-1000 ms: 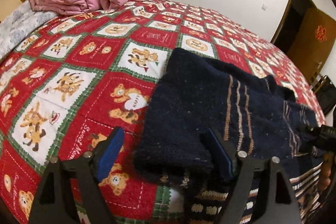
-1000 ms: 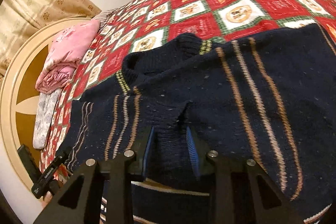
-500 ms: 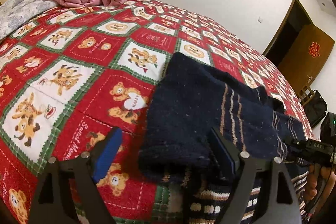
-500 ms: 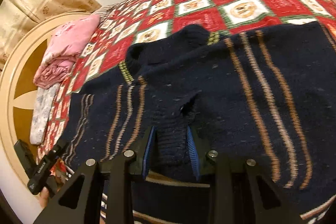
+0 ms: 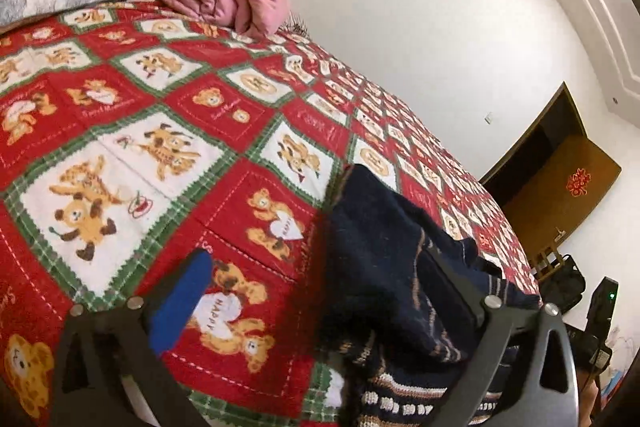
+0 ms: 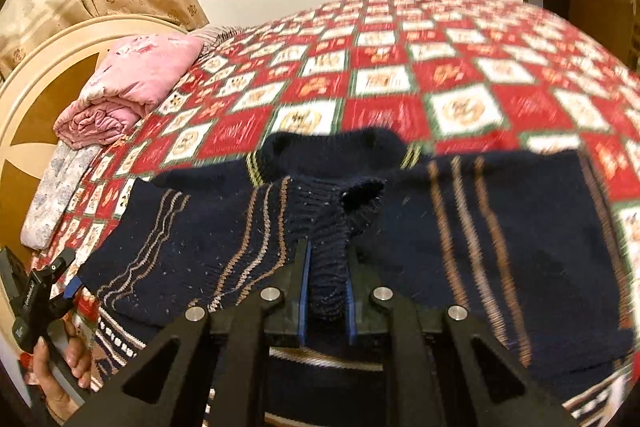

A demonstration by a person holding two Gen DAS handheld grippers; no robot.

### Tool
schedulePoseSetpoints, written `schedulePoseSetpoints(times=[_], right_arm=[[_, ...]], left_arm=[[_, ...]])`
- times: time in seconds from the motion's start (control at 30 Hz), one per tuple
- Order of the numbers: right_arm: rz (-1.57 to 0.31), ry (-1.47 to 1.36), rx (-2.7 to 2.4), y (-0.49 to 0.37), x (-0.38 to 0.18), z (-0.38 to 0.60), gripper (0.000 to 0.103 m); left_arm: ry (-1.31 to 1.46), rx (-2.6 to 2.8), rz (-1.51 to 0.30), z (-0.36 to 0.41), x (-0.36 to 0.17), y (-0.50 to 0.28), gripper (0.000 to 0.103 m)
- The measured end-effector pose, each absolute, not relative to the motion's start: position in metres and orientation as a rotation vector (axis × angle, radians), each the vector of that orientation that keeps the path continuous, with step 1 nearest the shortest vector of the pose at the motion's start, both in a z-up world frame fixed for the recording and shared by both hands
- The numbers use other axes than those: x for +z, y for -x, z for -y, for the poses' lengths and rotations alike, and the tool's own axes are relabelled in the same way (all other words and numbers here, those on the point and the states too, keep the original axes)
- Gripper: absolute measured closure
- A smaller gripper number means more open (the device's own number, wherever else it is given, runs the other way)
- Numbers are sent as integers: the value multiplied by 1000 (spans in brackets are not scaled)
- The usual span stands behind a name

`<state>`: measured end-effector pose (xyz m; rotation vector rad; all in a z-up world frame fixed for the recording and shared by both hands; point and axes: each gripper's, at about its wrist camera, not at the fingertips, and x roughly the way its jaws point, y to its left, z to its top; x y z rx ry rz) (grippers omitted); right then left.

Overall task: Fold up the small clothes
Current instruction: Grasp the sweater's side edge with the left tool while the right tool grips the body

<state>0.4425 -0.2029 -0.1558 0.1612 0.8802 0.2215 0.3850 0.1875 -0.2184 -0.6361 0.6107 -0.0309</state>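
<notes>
Navy knitted sweater (image 6: 500, 235) with tan stripes lies on the bed's red teddy-bear quilt (image 5: 224, 131). Right gripper (image 6: 326, 291) is closing, fingers pinching a ribbed fold; left gripper (image 5: 332, 287) is opening, released. Best lift steadily, keeping edges aligned.

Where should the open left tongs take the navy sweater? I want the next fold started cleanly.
Probably the folded sleeve edge of the navy sweater, coming from the bedspread side. It lies raised and doubled there, already between the opening left tongs; the right tongs are closing on the middle ridge.
</notes>
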Motion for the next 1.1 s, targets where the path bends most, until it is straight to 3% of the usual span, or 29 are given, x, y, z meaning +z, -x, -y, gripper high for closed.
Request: schedulePoseSetpoints(times=[0.23, 0.5, 0.87, 0.97, 1.0, 1.1], right_arm=[[-849, -145, 173, -443, -141, 228, 89], [-827, -140, 96, -445, -137, 264, 89], [-901, -130, 12, -455, -175, 296, 89], [-994, -86, 19, -463, -194, 296, 85], [-974, -82, 10, -460, -190, 299, 78], [-930, -65, -45, -452, -177, 301, 77]], left_arm=[[521, -39, -717, -168, -222, -402, 0], [488, -61, -713, -164, -220, -399, 0], [248, -70, -810, -126, -220, -411, 0], [192, -45, -833, -119, -221, -414, 0], [184, -41, -837, -118, -222, -414, 0], [171, -26, -841, -118, -222, -414, 0]])
